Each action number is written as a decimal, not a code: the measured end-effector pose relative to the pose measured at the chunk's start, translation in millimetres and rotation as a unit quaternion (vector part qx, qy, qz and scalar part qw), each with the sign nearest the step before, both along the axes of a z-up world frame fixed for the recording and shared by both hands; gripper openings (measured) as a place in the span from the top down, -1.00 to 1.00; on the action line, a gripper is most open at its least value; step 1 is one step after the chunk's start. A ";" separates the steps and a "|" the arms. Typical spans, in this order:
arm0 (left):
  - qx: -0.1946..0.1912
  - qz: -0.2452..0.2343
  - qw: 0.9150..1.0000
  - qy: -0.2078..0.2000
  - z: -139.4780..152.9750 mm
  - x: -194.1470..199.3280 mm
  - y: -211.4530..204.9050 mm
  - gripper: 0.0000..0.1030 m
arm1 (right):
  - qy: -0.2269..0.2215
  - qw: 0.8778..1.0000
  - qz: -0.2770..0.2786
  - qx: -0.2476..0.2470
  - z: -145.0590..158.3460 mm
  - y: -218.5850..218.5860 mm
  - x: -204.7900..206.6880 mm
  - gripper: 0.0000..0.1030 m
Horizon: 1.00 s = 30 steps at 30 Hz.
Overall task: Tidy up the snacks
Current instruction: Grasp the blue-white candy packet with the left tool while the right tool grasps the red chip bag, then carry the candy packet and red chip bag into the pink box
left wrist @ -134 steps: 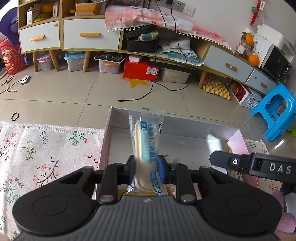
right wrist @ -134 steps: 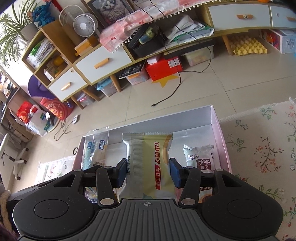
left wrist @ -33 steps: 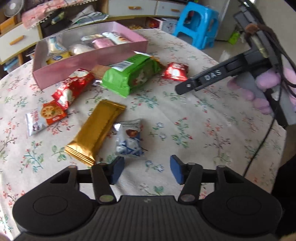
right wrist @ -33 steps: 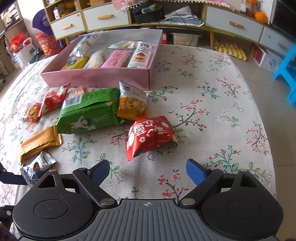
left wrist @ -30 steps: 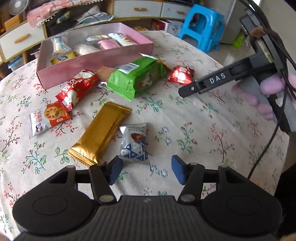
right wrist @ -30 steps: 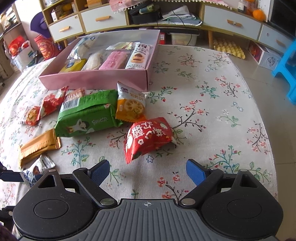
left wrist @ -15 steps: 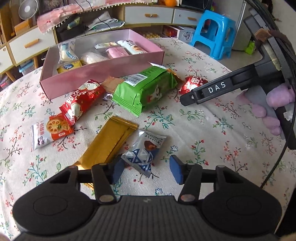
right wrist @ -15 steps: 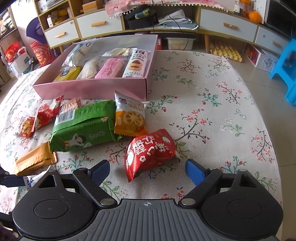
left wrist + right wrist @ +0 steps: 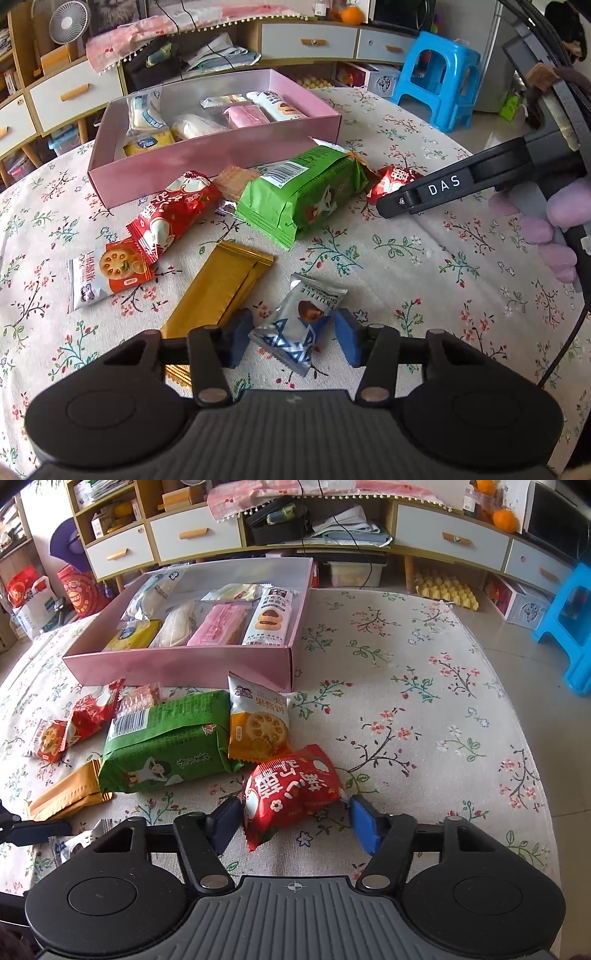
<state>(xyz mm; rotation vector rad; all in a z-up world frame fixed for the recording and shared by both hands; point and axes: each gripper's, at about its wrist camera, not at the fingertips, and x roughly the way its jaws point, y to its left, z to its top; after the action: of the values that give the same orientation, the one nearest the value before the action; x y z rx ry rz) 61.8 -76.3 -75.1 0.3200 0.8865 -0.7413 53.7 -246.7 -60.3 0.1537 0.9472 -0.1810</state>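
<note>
Progress of sorting. The bench [image 9: 424, 709], under a floral cloth, carries a pink box [image 9: 184, 664] at its far side, already holding about six packets. Left outside, largest first: a green pack [image 9: 166, 746], a gold bar [image 9: 221, 291], three red packets and two lotus-root crisp packets. Near right, the right tongs [image 9: 293, 818] are closing around a red packet [image 9: 291, 794], pads not yet pressing. Near left, the left tongs [image 9: 291, 338] are closing around a silver truffle packet [image 9: 299, 325], likewise ungripped.

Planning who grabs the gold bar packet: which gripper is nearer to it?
Left. The left gripper closes around the silver truffle packet right beside the gold bar packet; the right gripper straddles the red packet, farther off.
</note>
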 end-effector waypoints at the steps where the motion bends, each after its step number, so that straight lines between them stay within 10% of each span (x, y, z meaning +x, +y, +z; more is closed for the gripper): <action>1: 0.000 -0.002 1.000 0.001 0.3 -0.3 -0.2 0.25 | 0.000 1.000 -0.001 0.001 0.3 -1.0 -0.1 -0.12; 30: -0.062 0.055 0.995 0.064 31.2 13.4 21.4 0.47 | 0.022 0.989 -0.052 0.133 25.7 -23.9 -10.4 0.24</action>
<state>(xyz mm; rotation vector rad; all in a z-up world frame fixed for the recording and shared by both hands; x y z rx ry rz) 75.2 -54.9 -43.9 0.1137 0.9675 -0.7166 43.4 -270.5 -34.7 0.4477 1.0060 -0.1537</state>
